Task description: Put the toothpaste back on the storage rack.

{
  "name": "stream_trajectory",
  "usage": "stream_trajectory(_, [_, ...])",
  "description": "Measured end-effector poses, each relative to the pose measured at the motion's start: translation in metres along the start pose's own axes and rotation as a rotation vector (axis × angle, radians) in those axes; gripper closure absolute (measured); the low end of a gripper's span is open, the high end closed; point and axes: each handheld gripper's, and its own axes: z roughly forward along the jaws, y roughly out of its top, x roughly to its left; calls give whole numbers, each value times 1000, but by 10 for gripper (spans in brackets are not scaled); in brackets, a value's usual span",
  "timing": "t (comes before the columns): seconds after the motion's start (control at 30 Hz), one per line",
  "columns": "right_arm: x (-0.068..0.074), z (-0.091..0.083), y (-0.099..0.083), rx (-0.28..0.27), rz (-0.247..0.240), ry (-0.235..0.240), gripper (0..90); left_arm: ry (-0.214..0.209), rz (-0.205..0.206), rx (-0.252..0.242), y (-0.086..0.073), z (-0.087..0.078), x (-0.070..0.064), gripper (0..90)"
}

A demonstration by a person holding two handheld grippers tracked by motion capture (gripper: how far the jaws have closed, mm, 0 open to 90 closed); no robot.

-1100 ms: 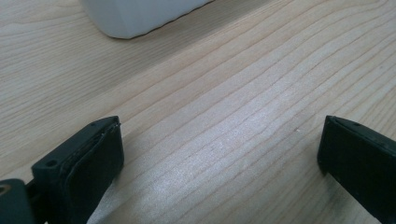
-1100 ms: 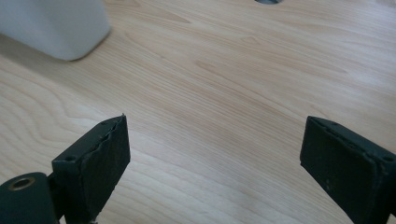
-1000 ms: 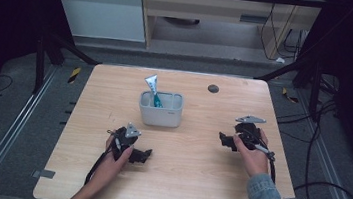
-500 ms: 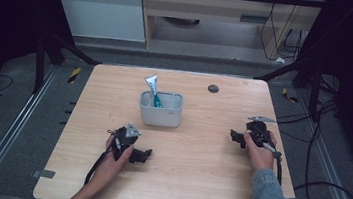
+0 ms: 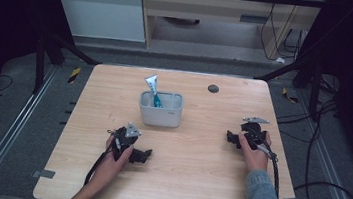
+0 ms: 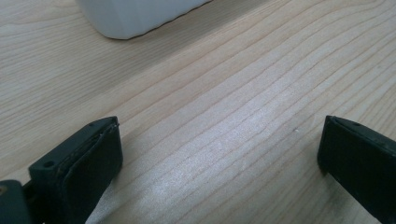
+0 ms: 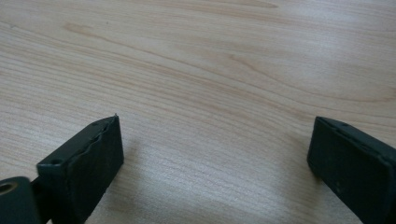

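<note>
Both hands rest low on the desk (image 5: 180, 180), each with its hand-held gripper lying close to the wood, which reads as a waiting pose and not a reach. The left hand-held gripper (image 5: 140, 155) sits near the front-left part of the desk, jaws pointing toward the middle; in the left gripper view its jaws stand wide apart with bare wood between them, and the lower edge of the white holder (image 6: 135, 16) shows at the top, so the tool is aimed roughly at it from a short way off. The right hand-held gripper (image 5: 232, 137) lies well to the right of the holder, jaws also spread and grasping nothing, with plain grain ahead of it in the right gripper view. The holder (image 5: 160, 110) stands upright near the desk's centre, and a tube (image 5: 153, 89) leans in its left compartment, nozzle end down and crimped end sticking up and out to the left, probably because the compartment is too short to contain it. A small dark disc (image 5: 213, 88) lies apart near the far edge.
</note>
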Motion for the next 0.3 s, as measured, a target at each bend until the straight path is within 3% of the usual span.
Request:
stream_trajectory(0.07, [1, 0, 0, 5, 11, -7, 6, 0, 0, 0, 0, 0, 0, 0])
stream_trajectory(0.1, [2, 0, 0, 8, 30, -34, 3, -1, 3, 2, -1, -1, 0, 0])
stream_trajectory(0.3, [4, -1, -2, 7, 53, -56, 3, -7, 8, 1, -4, -4, -1, 0])
